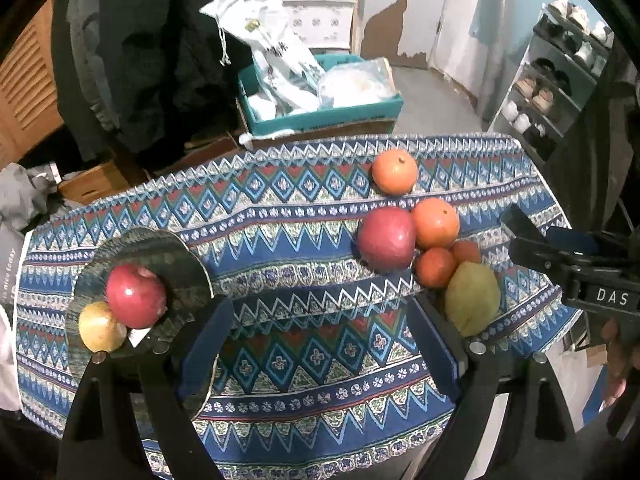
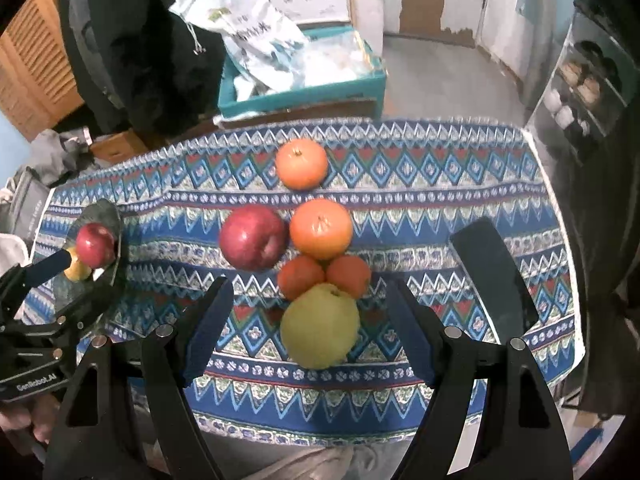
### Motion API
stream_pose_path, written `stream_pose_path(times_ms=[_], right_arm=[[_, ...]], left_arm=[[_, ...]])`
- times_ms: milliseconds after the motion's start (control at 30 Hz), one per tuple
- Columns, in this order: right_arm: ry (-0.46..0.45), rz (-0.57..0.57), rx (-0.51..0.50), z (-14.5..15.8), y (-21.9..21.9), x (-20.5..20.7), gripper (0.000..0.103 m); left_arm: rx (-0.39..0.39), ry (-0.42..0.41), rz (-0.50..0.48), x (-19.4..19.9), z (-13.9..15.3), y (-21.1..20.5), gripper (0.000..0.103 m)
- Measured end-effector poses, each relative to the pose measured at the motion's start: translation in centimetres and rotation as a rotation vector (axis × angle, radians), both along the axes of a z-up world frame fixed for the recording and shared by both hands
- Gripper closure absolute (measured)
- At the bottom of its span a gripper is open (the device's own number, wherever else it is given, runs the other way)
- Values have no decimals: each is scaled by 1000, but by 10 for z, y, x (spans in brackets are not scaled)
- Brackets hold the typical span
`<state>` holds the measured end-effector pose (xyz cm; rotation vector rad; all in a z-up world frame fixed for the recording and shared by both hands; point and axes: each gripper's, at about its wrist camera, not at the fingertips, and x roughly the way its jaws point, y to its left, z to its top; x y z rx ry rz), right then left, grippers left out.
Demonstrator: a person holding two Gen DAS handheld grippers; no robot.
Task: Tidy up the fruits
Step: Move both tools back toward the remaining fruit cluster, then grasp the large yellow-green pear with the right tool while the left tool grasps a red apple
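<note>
Pear (image 2: 319,326) between open right claw (image 2: 310,332)

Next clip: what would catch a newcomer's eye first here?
The fruit cluster mid-table: a red apple, oranges and a green pear bunched together on the patterned cloth. At the left edge, a dark plate already holds another apple and a yellow fruit.
</note>
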<state>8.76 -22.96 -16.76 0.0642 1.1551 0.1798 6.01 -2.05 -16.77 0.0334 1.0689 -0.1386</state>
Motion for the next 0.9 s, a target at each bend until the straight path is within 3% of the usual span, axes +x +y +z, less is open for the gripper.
stream_pose_path(times_ms=[133, 367, 900], right_arm=[[50, -1, -9, -19, -2, 3, 25], [147, -1, -12, -59, 0, 6, 25], [238, 22, -12, -112, 8, 17, 25]], left_arm=[[-27, 45, 3, 3, -14, 0, 14], [11, 80, -9, 7, -37, -5, 14], [25, 184, -7, 15, -82, -4, 14]])
